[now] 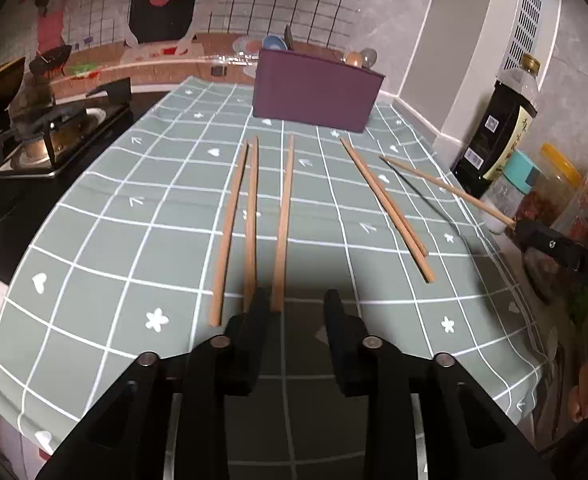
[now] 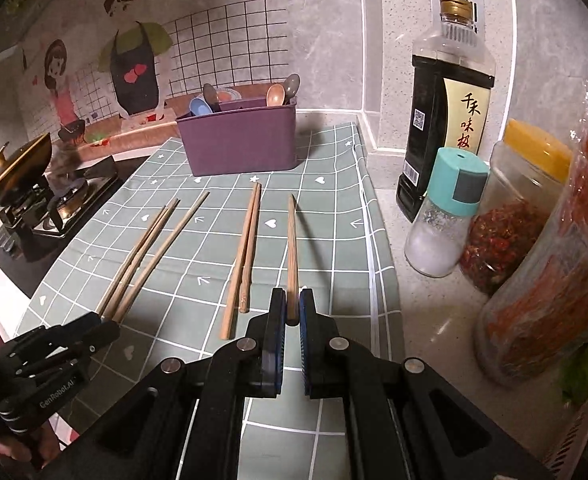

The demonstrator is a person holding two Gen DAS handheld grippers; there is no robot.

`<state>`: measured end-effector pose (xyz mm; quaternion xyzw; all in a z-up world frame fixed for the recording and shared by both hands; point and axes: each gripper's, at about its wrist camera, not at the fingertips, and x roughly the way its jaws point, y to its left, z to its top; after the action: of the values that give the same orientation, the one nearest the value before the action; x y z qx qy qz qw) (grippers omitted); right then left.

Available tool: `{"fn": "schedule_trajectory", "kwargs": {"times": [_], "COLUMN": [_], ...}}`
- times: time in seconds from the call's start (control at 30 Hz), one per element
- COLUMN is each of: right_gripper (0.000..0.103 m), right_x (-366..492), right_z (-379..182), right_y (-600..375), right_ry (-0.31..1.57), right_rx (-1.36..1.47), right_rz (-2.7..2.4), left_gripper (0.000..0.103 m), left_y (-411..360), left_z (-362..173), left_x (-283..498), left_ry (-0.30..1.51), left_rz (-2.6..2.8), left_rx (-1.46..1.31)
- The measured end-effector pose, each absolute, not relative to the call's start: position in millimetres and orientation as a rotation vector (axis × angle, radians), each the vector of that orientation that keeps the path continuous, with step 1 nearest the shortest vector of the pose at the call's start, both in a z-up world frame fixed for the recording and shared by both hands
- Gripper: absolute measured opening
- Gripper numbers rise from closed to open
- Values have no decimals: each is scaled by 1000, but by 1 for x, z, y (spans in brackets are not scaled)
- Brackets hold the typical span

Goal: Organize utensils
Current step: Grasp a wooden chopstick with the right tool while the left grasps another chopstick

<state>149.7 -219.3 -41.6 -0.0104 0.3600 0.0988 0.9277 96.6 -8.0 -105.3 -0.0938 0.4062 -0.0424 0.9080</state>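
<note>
The right gripper (image 2: 292, 308) clamps one chopstick (image 2: 292, 248), lifted above the checked cloth (image 2: 333, 248). The left gripper (image 1: 295, 300) stands released over three chopsticks (image 1: 250, 216) lying on the bench before the purple caddy (image 2: 240, 144).

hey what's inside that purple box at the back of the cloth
Spoon bowls stick up from the purple box: a blue spoon, a grey one, a tan one, another grey. Its wall hides their handles and anything lower.

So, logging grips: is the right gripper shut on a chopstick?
Yes: the right gripper is shut on a raised chopstick, pads pressing its end.
</note>
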Motion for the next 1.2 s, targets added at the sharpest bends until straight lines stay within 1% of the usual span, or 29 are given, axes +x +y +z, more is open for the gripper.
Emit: {"fn": "schedule_trajectory", "kwargs": {"times": [0.17, 0.37, 0.43, 0.57, 0.63, 0.73, 0.93, 1.2], "right_gripper": [6, 6, 6, 6, 6, 6, 6, 6], "right_x": [146, 146, 147, 147, 146, 146, 148, 151], "right_z": [-41, -46, -47, -48, -48, -48, -37, 11], "right_y": [-219, -220, -219, -217, -215, -213, -213, -205], "right_ry": [735, 745, 748, 748, 747, 743, 715, 597], "right_rx": [-20, -20, -21, -30, -37, -46, -67, -142], "right_rz": [198, 196, 195, 192, 194, 199, 200, 189], "left_gripper": [27, 25, 21, 17, 8, 7, 7, 7], "left_y": [-4, -5, -8, -12, -10, -5, 1, 15], "left_z": [-112, -114, -115, -117, -117, -113, -79, 0], "left_x": [103, 106, 106, 106, 107, 105, 102, 115], "left_ry": [873, 865, 862, 848, 845, 839, 775, 678], "left_rz": [-51, -33, -23, 8, 11, 12, 4, -72], "left_rx": [-211, -209, -191, -152, -141, -139, -74, -30]}}
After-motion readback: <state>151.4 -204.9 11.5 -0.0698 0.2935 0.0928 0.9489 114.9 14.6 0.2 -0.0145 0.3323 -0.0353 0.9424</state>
